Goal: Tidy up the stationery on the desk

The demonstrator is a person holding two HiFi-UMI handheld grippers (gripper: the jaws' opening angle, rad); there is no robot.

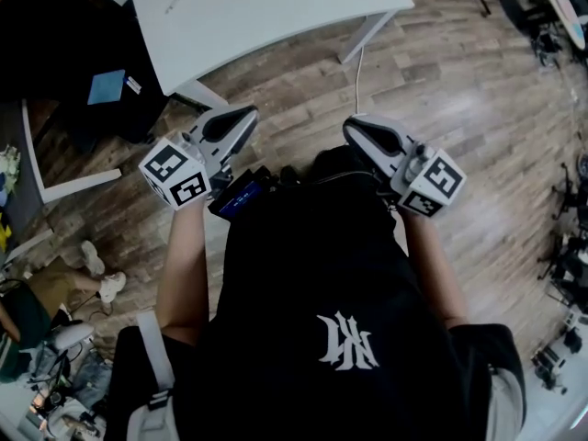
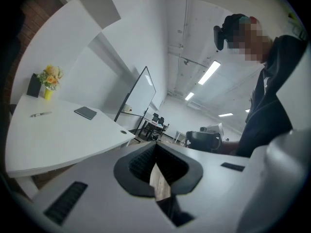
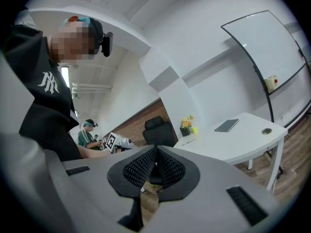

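Against the person's black shirt [image 1: 294,274], the grey left gripper [image 1: 243,116] and right gripper [image 1: 354,127] hang empty, jaws pressed together; probably best to reach the white curved bench [image 1: 266,7] before spreading them.

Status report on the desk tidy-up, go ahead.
Left gripper, right gripper shut, empty, short of desk. Pen, dark pad lie on it. Nothing blocking.
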